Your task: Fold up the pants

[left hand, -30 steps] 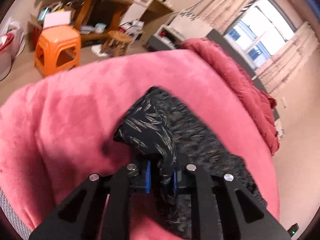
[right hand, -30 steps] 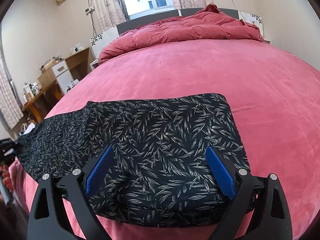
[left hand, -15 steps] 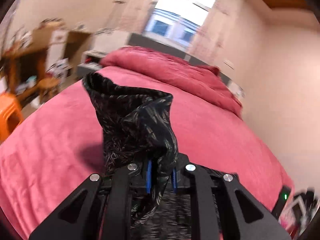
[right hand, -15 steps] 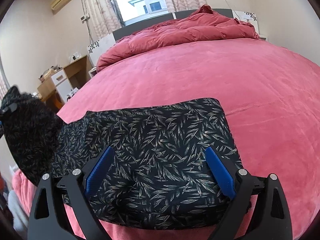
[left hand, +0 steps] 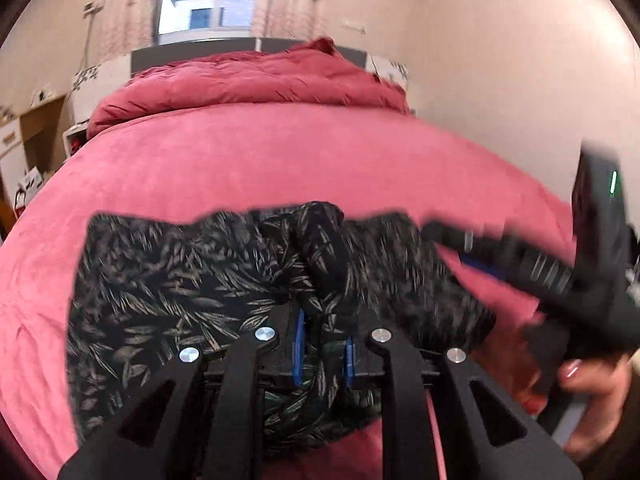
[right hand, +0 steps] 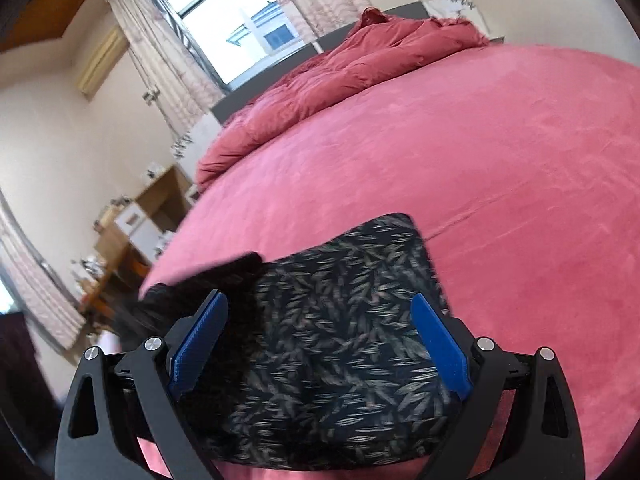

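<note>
The black leaf-print pants (left hand: 168, 288) lie on the pink bed (left hand: 280, 160), partly doubled over. My left gripper (left hand: 323, 354) is shut on a bunched end of the pants and holds it over the flat part. In the right wrist view the pants (right hand: 340, 340) lie under my right gripper (right hand: 320, 344), which is open with its blue pads (right hand: 440, 344) wide apart and holds nothing. The right gripper (left hand: 520, 264) also shows at the right of the left wrist view, held by a hand.
A rumpled red duvet (right hand: 360, 64) lies at the head of the bed below the window (right hand: 240, 12). A wooden desk and drawers (right hand: 132, 224) stand to the left of the bed. A wall (left hand: 520, 80) is on the right.
My left gripper has lifted the pant end from the left side and carried it rightward over the rest of the pants. The right gripper has tilted and stays open.
</note>
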The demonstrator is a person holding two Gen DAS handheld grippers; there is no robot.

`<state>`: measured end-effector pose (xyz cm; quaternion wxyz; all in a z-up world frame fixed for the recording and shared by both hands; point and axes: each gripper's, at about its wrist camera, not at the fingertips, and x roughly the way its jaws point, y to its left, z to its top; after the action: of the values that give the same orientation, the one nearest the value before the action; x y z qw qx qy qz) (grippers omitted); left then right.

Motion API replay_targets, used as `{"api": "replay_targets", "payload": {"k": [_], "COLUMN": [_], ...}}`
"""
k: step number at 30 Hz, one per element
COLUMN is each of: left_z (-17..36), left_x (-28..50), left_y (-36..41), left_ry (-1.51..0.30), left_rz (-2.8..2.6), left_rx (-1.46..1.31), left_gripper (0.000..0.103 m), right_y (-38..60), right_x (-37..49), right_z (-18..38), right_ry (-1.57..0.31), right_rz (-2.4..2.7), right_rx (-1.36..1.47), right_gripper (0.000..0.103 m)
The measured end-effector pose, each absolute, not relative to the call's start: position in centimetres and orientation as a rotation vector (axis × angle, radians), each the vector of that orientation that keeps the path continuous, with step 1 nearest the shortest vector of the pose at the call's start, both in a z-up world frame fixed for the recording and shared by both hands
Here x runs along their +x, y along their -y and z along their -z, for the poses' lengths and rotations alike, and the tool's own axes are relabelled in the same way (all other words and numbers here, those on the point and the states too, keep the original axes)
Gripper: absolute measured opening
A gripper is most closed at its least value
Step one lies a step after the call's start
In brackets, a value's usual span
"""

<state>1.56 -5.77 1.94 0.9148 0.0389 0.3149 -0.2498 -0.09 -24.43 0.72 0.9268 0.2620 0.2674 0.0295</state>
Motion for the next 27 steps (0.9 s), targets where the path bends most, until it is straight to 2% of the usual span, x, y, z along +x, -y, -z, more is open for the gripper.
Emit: {"api": "replay_targets", "payload": {"k": [2, 4, 6, 12, 21, 27], "left_z": [-1.0, -0.2, -0.1, -1.7, -3.0, -0.9], "left_x": [1.2, 0.8, 0.3, -3.8, -7.3, -5.6], "left_y": [6.3, 7.0, 6.6, 2.1, -8.3, -10.9], "left_ry": [-0.661, -0.680, -0.702, -0.628, -0.521, -0.603], "left_rz": [0.505, 0.498, 0.544, 0.540, 0.302, 0.243], "left_rx": [0.132, 0.197, 0.182, 0.162, 0.159, 0.230], "left_gripper": [0.014, 0.021, 0.048, 0.069, 0.089, 0.091], "right_y": [24.5, 24.3, 24.1, 22.4, 20.8, 20.0], "right_x": [0.3, 0.7, 1.2, 2.7, 3.6, 5.7], "right_z": [-0.5, -0.3, 0.1, 1.1, 2.0, 2.5], "right_ry": [-0.553, -0.558, -0.579, -0.683, -0.779, -0.904], "right_rz": [-0.136, -0.232, -0.311, -0.461, -0.486, -0.515], "right_rx": [0.589, 0.648, 0.699, 0.728, 0.731, 0.754], "right_gripper": [0.092, 0.092, 0.092, 0.092, 0.092, 0.078]}}
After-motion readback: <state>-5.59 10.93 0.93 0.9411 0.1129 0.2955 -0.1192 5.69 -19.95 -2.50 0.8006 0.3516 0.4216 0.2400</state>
